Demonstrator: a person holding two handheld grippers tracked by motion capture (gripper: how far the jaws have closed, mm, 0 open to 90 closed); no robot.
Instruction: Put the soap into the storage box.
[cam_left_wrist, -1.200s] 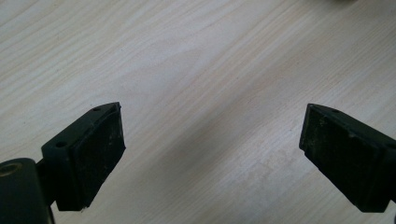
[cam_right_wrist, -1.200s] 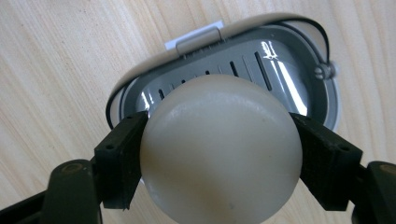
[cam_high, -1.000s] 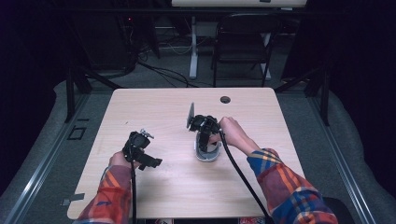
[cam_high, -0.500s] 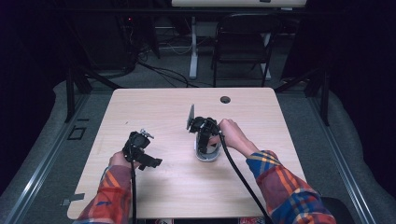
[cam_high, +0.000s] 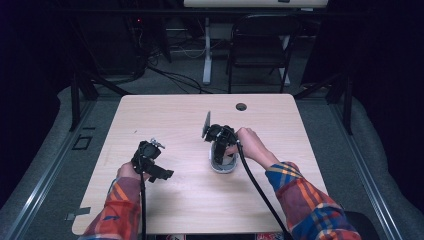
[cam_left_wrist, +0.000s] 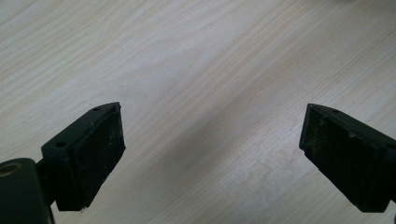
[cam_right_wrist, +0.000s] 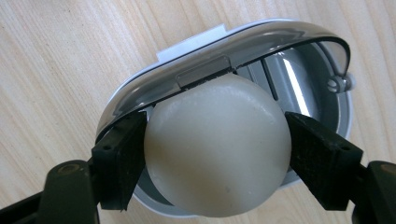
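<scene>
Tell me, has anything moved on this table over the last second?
Nothing has visibly moved. The right gripper remains over the grey case with its jaws against the sides of the white egg-shaped ball. The left gripper stays open above bare table, both hands where they were.

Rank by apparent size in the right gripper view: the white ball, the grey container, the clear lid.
1. Grey container, partly hidden.
2. White ball, enlarged by nearness to the camera.
3. Clear lid, seen edge-on, so unsure.
</scene>
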